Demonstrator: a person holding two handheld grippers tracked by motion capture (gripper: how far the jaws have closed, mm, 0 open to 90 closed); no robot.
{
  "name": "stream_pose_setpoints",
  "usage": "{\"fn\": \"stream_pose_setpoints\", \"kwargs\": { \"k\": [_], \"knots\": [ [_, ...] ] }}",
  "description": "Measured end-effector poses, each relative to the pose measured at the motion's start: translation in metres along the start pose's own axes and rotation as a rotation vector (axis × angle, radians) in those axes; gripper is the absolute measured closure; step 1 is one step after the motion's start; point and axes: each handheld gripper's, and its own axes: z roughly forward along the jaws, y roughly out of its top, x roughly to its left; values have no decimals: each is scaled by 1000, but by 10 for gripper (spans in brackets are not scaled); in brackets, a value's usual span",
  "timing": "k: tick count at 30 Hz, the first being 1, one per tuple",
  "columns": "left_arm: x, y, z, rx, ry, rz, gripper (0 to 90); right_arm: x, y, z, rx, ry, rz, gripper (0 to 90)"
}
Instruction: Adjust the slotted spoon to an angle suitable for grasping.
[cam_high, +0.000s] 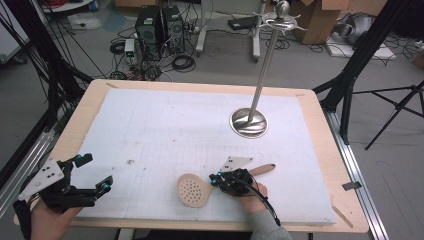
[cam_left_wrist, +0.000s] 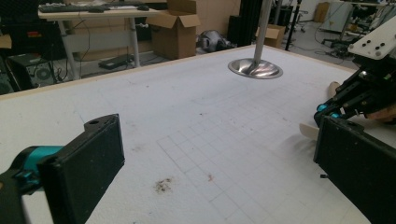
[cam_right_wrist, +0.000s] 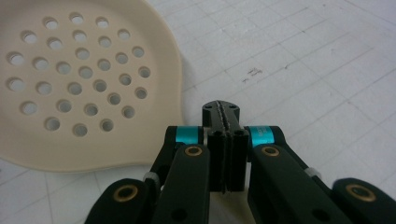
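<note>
Right tongs (cam_right_wrist: 223, 135) clamped on skimmer (cam_high: 194, 190) handle, near side of stand (cam_high: 249, 122). Left tongs (cam_high: 85, 176) apart, idle. Risk: thin grip, heavy head pivots, slips on lifting.

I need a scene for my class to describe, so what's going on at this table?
A person works with two handheld grippers over a white foam-covered table. The right gripper is shut at the handle of a beige perforated skimmer spoon lying flat; whether it clamps the handle can't be told. The left gripper hovers open, holding nothing. A steel utensil stand with a round base waits farther back.
</note>
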Motion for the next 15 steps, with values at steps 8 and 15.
{"fn": "stream_pose_setpoints", "kwargs": {
  "k": [8,15],
  "knots": [
    [-1,1,4,0,-11,3,21,1,-6,-7,4,-4,18,900],
    [-2,3,9,3,-24,10,21,-3,-5,-26,-10,-58,18,900]
  ]
}}
